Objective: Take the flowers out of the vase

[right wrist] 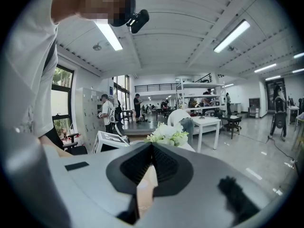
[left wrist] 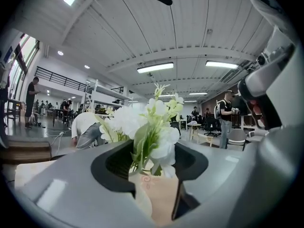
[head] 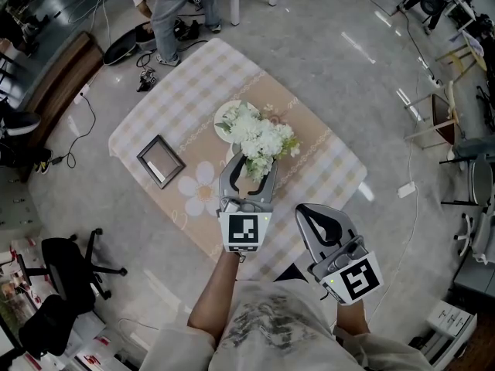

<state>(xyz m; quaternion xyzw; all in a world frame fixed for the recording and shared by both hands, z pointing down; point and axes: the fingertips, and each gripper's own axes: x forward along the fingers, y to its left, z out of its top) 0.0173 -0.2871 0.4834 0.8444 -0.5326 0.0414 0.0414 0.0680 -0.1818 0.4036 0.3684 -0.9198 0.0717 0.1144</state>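
Note:
A bunch of white flowers point(head: 263, 137) with green leaves stands in a beige vase point(left wrist: 156, 194) at the middle of the checked table point(head: 155, 114). My left gripper point(head: 250, 167) reaches in from the near side, and its jaws close around the vase just under the blooms point(left wrist: 152, 122); the vase fills the gap between the pads. Most of the vase is hidden by the flowers in the head view. My right gripper point(head: 306, 209) hangs shut and empty over the table's near edge, to the right of the left one. Its view shows the flowers point(right wrist: 167, 134) ahead.
A white plate point(head: 223, 122) lies just behind the flowers. A dark picture frame point(head: 161, 161) lies flat at the table's left. A person point(head: 174, 14) stands beyond the far corner. A black office chair point(head: 69, 273) is on the floor at the lower left.

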